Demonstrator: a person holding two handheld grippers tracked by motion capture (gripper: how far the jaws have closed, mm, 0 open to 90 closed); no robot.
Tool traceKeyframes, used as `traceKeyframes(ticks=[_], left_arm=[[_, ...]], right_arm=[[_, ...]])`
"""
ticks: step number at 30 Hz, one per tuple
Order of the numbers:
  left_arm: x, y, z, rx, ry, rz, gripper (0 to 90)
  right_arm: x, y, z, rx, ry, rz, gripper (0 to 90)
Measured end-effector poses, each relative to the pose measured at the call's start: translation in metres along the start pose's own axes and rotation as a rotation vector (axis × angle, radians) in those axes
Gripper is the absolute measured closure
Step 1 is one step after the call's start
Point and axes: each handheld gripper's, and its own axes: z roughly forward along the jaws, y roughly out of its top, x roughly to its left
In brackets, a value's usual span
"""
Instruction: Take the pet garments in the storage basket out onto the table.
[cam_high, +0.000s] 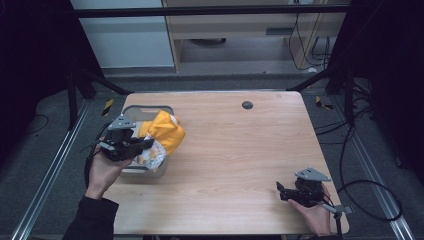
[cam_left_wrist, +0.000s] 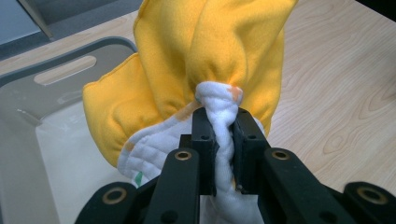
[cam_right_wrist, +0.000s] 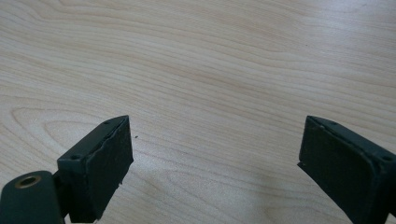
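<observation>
While our left gripper pinches the yellow cloth at centre frame, right gripper wide and empty, we should lift it clear of the grey bin

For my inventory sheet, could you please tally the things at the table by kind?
Hand-held grippers: 2, left hand-held gripper and right hand-held gripper
Grey bins: 1
Yellow-and-white cloths: 1
Total: 4
</observation>
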Motion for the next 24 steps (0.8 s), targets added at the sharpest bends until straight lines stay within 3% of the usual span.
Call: traceKeyframes(ticks=[24], left_arm=[[-0.034,0.010,0.019,0.023,-0.083,0.078,80.9]], right_arm=[[0.000,0.001,-0.001,-0.015,-0.003,-0.001,9.4]])
